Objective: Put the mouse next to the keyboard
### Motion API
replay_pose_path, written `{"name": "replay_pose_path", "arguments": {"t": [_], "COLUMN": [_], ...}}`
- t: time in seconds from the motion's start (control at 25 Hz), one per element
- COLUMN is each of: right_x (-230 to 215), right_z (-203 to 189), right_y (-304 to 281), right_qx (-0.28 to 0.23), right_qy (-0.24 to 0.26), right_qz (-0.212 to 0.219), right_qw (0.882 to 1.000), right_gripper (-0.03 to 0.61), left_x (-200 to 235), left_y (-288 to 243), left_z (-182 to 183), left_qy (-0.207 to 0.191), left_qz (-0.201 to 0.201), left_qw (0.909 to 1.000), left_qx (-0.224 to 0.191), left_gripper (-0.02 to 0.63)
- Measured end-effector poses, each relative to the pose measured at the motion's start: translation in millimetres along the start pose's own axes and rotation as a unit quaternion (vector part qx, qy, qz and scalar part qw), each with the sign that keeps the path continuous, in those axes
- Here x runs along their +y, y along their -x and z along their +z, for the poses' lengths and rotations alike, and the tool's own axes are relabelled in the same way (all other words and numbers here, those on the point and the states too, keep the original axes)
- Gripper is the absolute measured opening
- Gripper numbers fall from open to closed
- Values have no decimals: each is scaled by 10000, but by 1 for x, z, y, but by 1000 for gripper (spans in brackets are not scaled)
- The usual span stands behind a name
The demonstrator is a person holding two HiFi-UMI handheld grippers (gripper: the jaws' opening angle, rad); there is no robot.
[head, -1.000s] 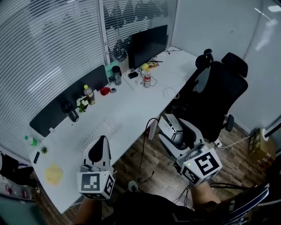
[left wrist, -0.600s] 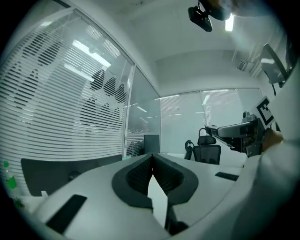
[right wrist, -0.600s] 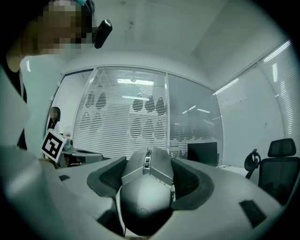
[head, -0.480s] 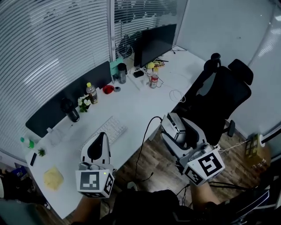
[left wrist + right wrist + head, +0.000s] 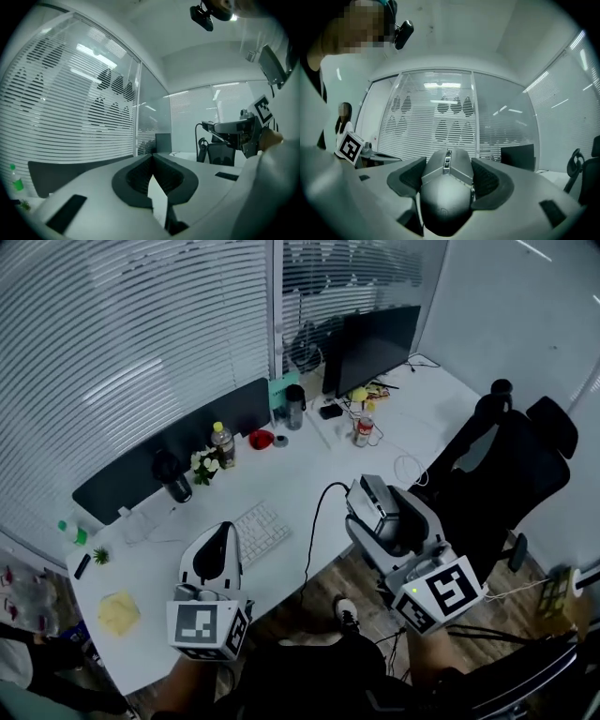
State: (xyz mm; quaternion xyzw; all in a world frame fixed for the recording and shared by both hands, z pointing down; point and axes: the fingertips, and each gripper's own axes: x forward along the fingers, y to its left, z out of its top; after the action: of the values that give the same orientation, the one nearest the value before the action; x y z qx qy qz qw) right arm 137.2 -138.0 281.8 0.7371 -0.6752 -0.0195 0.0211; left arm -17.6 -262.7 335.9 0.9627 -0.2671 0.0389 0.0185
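as the desk (image 5: 309,460) has been drawn closer, the keyboard (image 5: 260,532) is now seen left of centre, so placing is judged near, the mouse (image 5: 447,197) being clamped in the right gripper (image 5: 368,498) just right of centre, the left gripper (image 5: 223,531) closed empty.

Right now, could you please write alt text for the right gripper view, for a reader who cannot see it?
A grey mouse sits clamped in the jaws of the right gripper, with its scroll wheel facing up. Behind it stand a glass wall with white blinds and, at the right, a dark monitor.
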Motion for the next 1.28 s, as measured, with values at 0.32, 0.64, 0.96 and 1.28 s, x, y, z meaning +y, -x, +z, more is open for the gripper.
{"name": "replay_pose_path", "arguments": {"t": [0.32,0.64,0.96,1.28], "right_x": [-52,-87,-91,-96], "right_z": [4,3,-5,-39], "right_y": [-46,-77,-101,-137], "right_qx": [-123,-110,-83,271], "right_qy": [67,-2,-44,-109], "right_qz": [923,1478,1651,1809], "right_qw": [9956,9890,9862,9831], "right_gripper": [299,299,299,299], "left_x": [-7,-23,-15,-5], "left_y": [-34,-51,-41,-32], "left_z": [10,16,9,-10], "left_qy": [-16,95,32,13], "left_qz": [957,1526,1910,2485], "left_qw": [9954,9882,9815,9683], "left_qx": [1,76,119,258], "left_gripper": [29,29,29,29]}}
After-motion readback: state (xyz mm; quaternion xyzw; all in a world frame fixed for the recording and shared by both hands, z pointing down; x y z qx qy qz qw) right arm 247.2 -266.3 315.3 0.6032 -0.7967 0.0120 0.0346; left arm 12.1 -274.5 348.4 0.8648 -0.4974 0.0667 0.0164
